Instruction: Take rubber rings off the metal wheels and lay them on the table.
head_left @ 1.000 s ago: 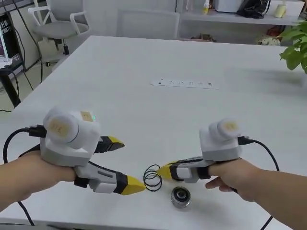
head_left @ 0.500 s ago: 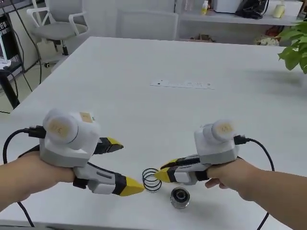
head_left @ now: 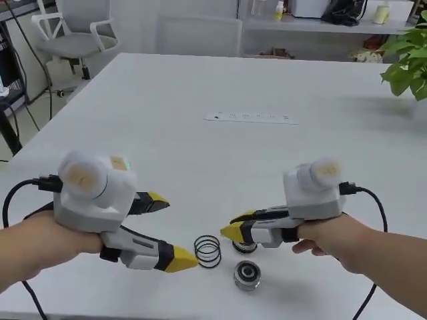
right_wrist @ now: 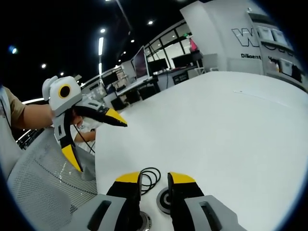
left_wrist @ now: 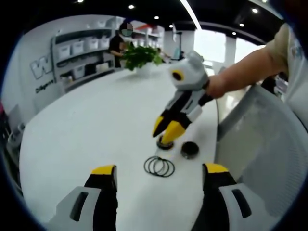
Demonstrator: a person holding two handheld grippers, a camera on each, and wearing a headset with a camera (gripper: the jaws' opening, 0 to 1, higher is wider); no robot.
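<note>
Several black rubber rings (head_left: 207, 251) (left_wrist: 159, 166) (right_wrist: 150, 177) lie overlapping on the white table (head_left: 220, 160), near its front edge. Two small metal wheels stand just right of them: one (head_left: 247, 275) (left_wrist: 189, 149) nearer me, the other (head_left: 244, 246) (left_wrist: 163, 143) (right_wrist: 166, 199) right under my right gripper's tips. My right gripper (head_left: 235, 227) (left_wrist: 167, 130) (right_wrist: 155, 179) hovers there with a narrow gap between its jaws and nothing in it. My left gripper (head_left: 172, 229) (left_wrist: 159, 169) (right_wrist: 96, 142) stands wide open left of the rings, holding nothing.
A white power strip (head_left: 250, 117) lies mid-table. An office chair (head_left: 73, 33) stands beyond the far left corner, a green plant (head_left: 407, 63) at the far right, shelves behind. The table's front edge runs close under both hands.
My right gripper has drawn back to the right and up from the rings, uncovering the second wheel beneath its tips. The rings stay on the table. The left gripper has barely moved.
</note>
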